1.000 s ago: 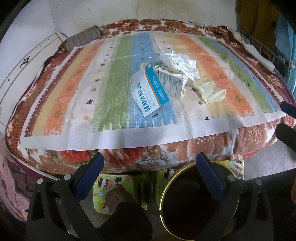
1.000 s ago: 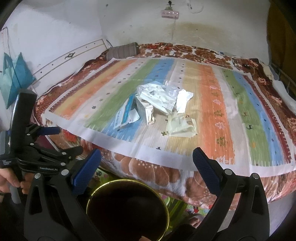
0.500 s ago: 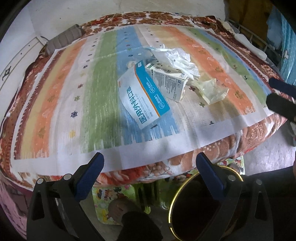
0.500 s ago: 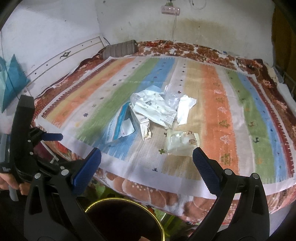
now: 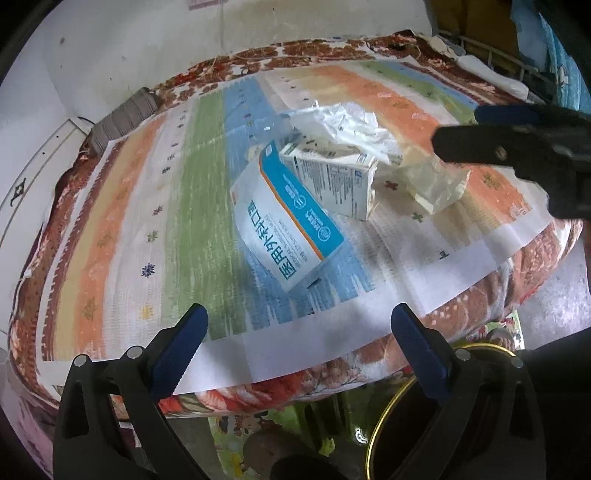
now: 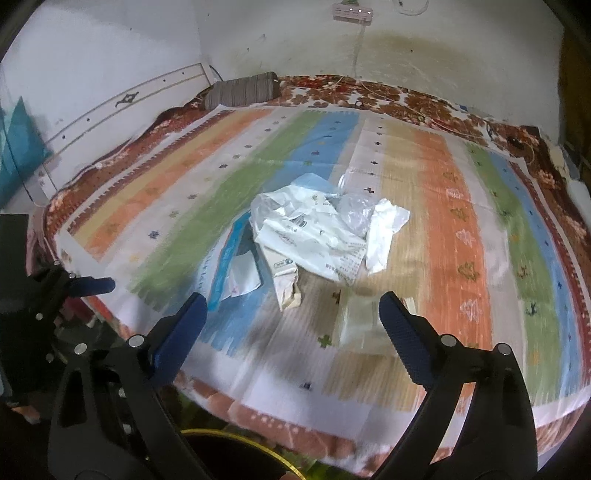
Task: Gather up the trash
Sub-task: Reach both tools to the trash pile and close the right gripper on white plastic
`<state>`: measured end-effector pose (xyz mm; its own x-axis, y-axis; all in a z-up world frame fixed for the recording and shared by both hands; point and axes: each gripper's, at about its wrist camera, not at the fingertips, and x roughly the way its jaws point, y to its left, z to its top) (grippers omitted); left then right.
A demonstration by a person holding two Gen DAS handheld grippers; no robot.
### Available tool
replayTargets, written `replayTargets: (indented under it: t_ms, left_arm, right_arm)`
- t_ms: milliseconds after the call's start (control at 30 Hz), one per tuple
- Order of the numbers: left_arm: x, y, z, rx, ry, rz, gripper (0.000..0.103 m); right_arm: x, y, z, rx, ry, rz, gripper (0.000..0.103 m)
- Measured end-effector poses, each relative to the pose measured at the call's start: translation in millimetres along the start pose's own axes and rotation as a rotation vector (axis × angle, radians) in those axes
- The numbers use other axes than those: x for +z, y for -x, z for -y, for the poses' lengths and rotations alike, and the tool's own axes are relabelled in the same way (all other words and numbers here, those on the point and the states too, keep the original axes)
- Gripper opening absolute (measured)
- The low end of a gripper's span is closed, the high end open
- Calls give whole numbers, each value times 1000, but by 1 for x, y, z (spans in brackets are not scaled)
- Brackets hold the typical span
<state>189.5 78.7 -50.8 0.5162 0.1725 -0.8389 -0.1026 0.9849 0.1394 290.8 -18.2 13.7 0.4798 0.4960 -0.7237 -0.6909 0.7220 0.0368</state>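
A heap of trash lies mid-bed on a striped cloth. It holds a blue-and-white mask packet, a small white carton, crumpled white plastic wrappers and a clear yellowish bag. My left gripper is open over the bed's near edge, short of the packet, with nothing in it. My right gripper is open above the cloth; the yellowish bag lies just inside its right finger. A dark bin with a gold rim stands on the floor below the bed.
A striped bolster lies at the head of the bed by the white wall. A power strip hangs on the wall. A patterned mat covers the floor beside the bin. A rail with cloths stands at the right.
Both grippers have moved forward over the bed toward the trash heap, which now looks larger. The bin has dropped to the lower edge of both views. Both stay open.
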Motion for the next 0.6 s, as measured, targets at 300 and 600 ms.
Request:
replayTargets:
  t_ms: [300, 600]
  left_arm:
    - [5, -19, 5, 52, -32, 17, 97]
    - [8, -35, 11, 71, -67, 17, 95]
  right_arm:
    - [11, -36, 0, 18, 22, -12, 89]
    - [27, -69, 0, 56, -22, -54, 82]
